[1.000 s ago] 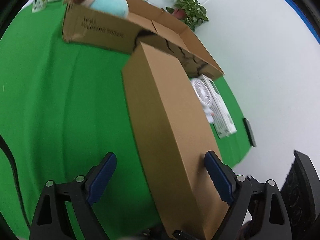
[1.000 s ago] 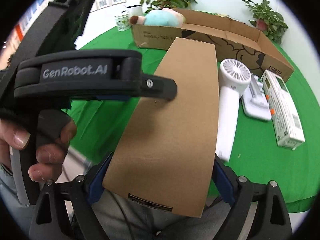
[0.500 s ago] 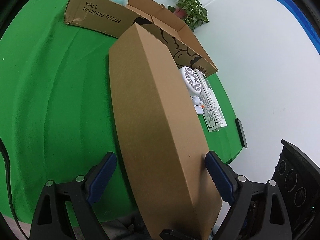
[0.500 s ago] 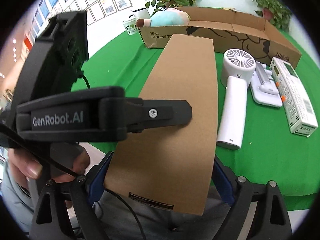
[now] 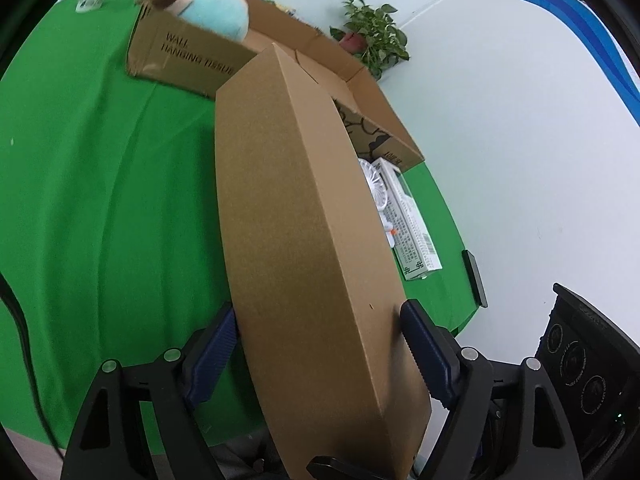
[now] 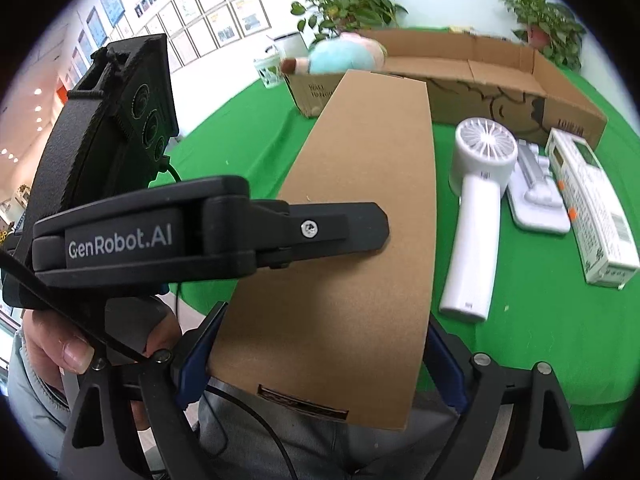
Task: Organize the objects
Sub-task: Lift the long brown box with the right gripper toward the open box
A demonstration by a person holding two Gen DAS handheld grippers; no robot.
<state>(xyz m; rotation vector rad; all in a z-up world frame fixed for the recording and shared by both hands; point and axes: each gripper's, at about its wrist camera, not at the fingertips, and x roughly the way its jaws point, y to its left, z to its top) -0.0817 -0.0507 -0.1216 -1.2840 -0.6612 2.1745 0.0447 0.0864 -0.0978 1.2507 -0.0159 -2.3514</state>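
Observation:
A long flat brown cardboard box (image 5: 296, 216) is held off the green table, its far end toward the big open carton (image 5: 188, 56). My left gripper (image 5: 320, 344) is shut on its near end, one blue pad on each side. My right gripper (image 6: 320, 360) is shut across the same box (image 6: 360, 208) at its near end. The left gripper's black finger (image 6: 280, 228) lies over the box top in the right wrist view. A light blue plush toy (image 6: 344, 56) sits in the carton's left end.
On the green table (image 6: 560, 320) right of the box lie a white handheld fan (image 6: 476, 200), a white flat device (image 6: 536, 196) and a white printed box (image 6: 588, 208). Potted plants (image 6: 348, 4) and a white cup (image 6: 272, 68) stand behind the carton (image 6: 500, 76).
The left gripper has closed from open onto the box's near end. The box has swung a little in view, with the carton looming closer.

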